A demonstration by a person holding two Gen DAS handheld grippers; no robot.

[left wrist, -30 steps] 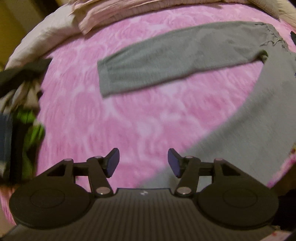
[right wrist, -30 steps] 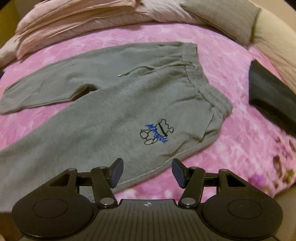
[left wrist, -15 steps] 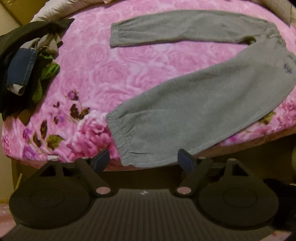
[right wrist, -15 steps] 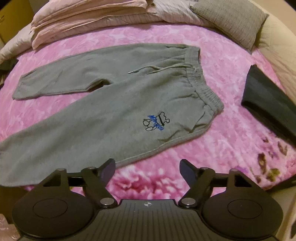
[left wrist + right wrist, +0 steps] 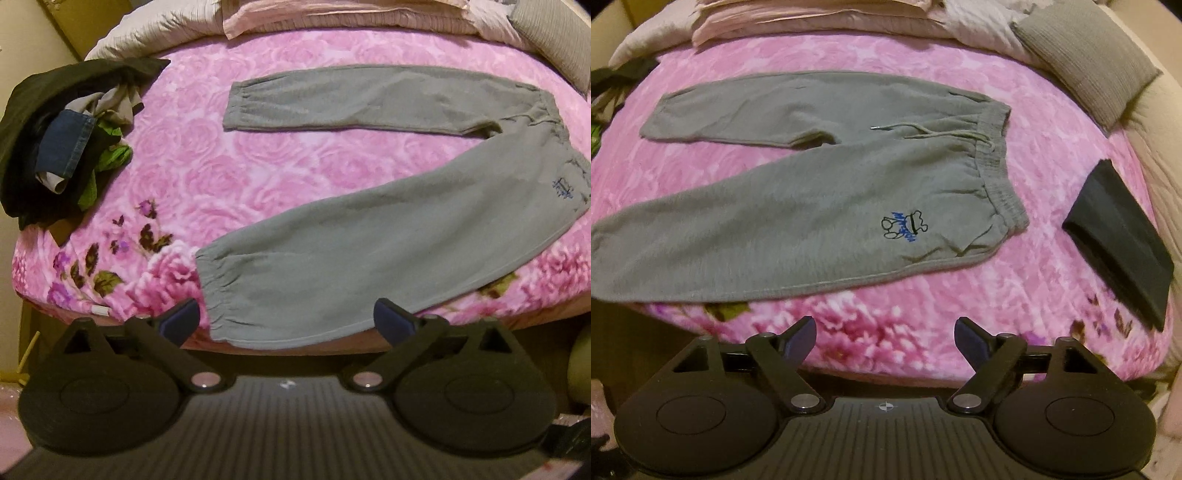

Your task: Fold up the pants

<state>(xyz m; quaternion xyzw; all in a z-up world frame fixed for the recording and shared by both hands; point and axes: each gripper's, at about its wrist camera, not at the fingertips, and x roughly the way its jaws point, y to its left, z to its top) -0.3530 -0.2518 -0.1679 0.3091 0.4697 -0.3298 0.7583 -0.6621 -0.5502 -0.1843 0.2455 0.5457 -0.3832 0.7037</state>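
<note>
Grey sweatpants [image 5: 369, 251] lie flat on a pink rose-patterned bed cover, legs spread in a V, waistband to the right. In the right wrist view the pants [image 5: 820, 206] show a blue-and-black cartoon logo [image 5: 905, 227] and a drawstring near the waistband. My left gripper [image 5: 286, 321] hovers above the cuff of the near leg at the bed's front edge, jaws still opening, nothing between them. My right gripper [image 5: 885, 339] hangs above the bed's front edge, short of the hip side of the pants, jaws opening and empty.
A heap of dark, denim and green clothes [image 5: 70, 144] sits at the bed's left edge. A folded black garment [image 5: 1123, 240] lies right of the waistband. Pink bedding [image 5: 812, 18] and a grey ribbed pillow [image 5: 1086, 62] line the far side.
Both grippers have risen and pulled back toward the bed's front edge, and their jaws have spread wider. The whole pants now show in both views.
</note>
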